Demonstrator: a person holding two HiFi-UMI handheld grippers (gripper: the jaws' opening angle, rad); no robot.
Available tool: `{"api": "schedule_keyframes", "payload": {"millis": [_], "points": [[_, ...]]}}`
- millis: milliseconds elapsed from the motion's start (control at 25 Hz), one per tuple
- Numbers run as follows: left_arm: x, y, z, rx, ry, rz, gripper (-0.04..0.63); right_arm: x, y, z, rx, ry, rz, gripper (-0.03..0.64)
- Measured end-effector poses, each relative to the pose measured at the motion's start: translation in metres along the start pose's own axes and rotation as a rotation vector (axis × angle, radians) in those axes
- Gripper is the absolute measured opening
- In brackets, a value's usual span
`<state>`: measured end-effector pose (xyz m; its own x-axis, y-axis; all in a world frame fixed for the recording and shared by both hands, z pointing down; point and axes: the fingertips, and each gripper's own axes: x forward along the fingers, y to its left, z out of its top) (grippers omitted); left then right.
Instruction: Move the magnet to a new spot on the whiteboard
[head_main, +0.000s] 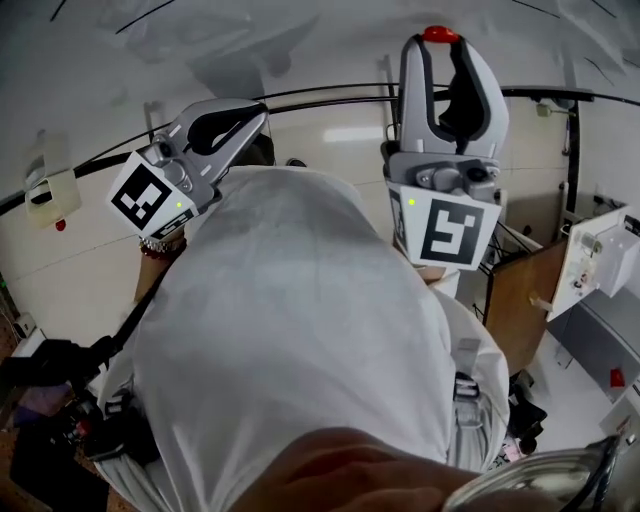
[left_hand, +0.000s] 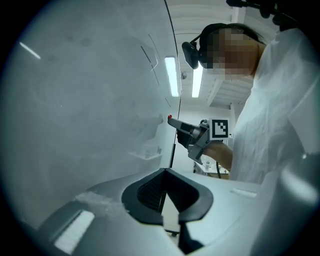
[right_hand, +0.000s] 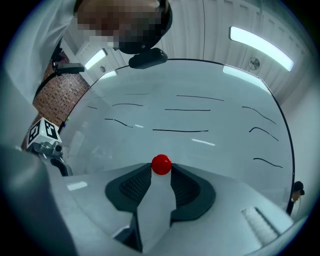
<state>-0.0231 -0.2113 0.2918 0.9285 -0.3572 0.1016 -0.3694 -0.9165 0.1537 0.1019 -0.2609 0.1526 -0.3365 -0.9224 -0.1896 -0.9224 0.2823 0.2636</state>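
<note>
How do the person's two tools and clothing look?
The left tool and right tool are light grey, with black ribbed pads inside curved jaws. Each bears a white cube printed with black square markers. The person wears a white garment.

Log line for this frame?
right claw: shut on magnet | left claw: shut, empty | magnet by whiteboard, contact unclear

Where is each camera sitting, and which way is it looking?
Head view: on the person's head, facing steeply down; shows their white top, the left gripper and right gripper near the whiteboard.
Left gripper view: on the left gripper, looking along the whiteboard past its shut, empty jaws; shows the person's hand.
Right gripper view: on the right gripper, facing the whiteboard; jaws pinch the red magnet.
Shared: each gripper view shows the other gripper.
</note>
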Motion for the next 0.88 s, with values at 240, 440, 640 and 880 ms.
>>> {"api": "schedule_keyframes", "payload": {"millis": [240,440,640,880], "points": [[0.017,-0.015,-0.007,-0.042,0.010,-0.084,0.006,-0.002,-0.009,-0.005,0.009,0.020,-0.027,0.123],[0.017,-0.013,-0.012,-0.038,0.038,-0.090,0.006,-0.006,-0.012,-0.008,-0.018,0.014,-0.030,0.121],[0.006,-0.005,-0.011,-0.056,0.020,-0.039,0.006,-0.005,-0.006,-0.021,0.074,0.028,0.034,0.141],[0.022,-0.055,-0.035,-0.106,0.070,0.051,0.006,-0.032,-0.015,-0.049,0.236,0.093,0.201,0.143]]}}
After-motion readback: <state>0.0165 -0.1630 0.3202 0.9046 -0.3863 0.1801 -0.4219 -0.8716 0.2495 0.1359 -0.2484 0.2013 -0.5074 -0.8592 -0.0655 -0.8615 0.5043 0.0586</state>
